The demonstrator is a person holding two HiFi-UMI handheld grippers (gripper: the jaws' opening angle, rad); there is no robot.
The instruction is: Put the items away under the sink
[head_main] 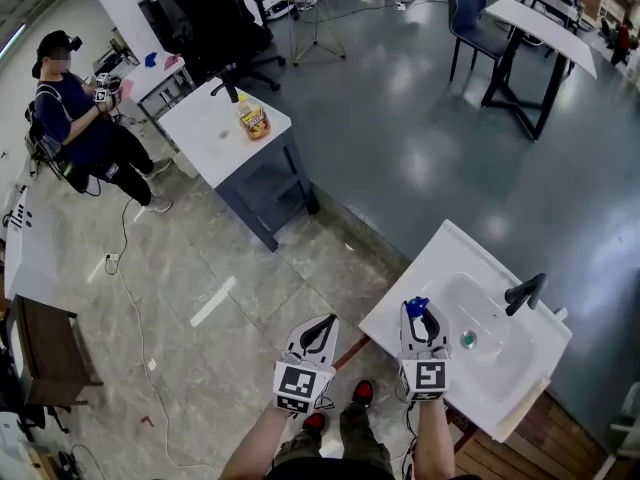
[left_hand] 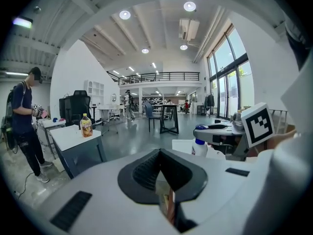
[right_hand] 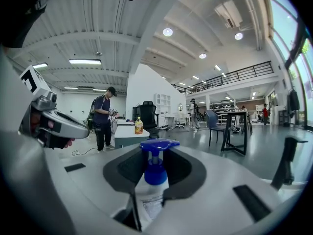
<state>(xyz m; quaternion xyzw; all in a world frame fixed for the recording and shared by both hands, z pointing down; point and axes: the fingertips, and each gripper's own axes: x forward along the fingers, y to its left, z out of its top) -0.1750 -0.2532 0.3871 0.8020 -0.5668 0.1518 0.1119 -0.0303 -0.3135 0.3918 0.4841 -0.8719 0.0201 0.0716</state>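
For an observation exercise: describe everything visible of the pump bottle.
The pump bottle is white, plastic by its look, with a blue pump head and collar and a label too blurred to read. It stands upright, the right gripper shut on its body, over the near corner of the sink. Whether its base rests there cannot be seen.

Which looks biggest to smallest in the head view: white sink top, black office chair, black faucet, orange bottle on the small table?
1. white sink top
2. black office chair
3. black faucet and orange bottle look about alike, so unranked.
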